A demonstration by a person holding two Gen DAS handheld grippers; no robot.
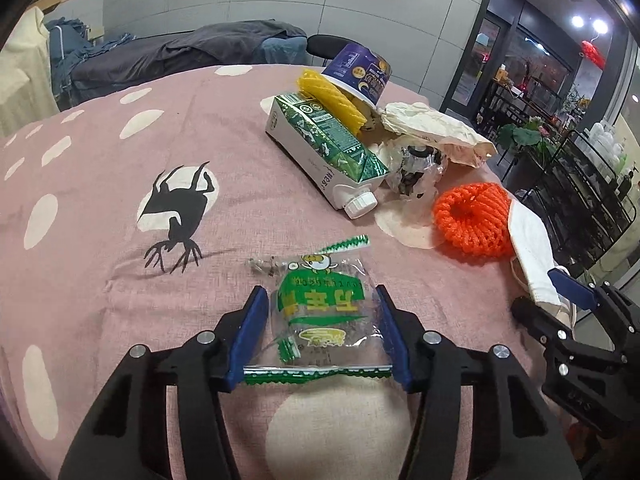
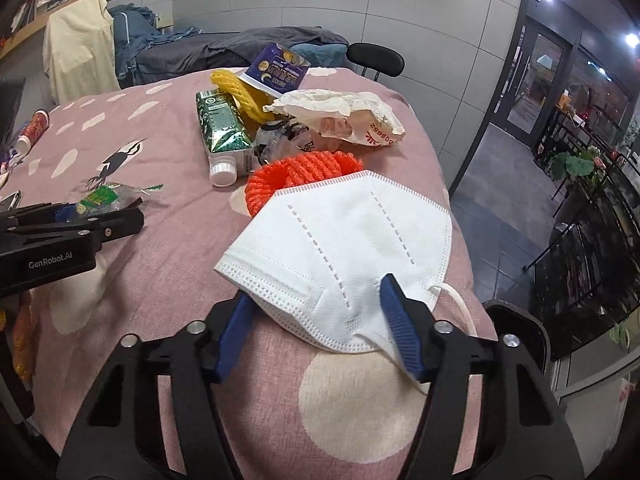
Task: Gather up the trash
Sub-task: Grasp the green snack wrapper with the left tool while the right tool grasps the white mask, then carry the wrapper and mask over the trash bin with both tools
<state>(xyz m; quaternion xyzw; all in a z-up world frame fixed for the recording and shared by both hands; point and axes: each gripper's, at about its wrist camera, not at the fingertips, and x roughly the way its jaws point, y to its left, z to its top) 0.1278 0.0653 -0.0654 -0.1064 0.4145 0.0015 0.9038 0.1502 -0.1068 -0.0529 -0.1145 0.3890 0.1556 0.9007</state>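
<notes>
A clear and green snack wrapper (image 1: 320, 312) lies flat on the pink cloth, between the blue pads of my open left gripper (image 1: 322, 294); the pads stand at its two sides. A white face mask (image 2: 344, 256) lies near the table's right edge, between the pads of my open right gripper (image 2: 316, 288), which straddles its near part. The mask (image 1: 532, 252) and right gripper (image 1: 560, 300) show at the right of the left wrist view. The left gripper (image 2: 120, 210) and wrapper (image 2: 104, 196) show at the left of the right wrist view.
Behind lie an orange foam net (image 1: 472, 220), a green milk carton (image 1: 324, 148), a yellow net (image 1: 332, 100), a purple cup (image 1: 360, 72), crumpled clear plastic (image 1: 416, 172) and a paper bag (image 1: 436, 132). A red tube (image 2: 34, 130) lies far left. A black chair (image 2: 374, 58) stands behind the table.
</notes>
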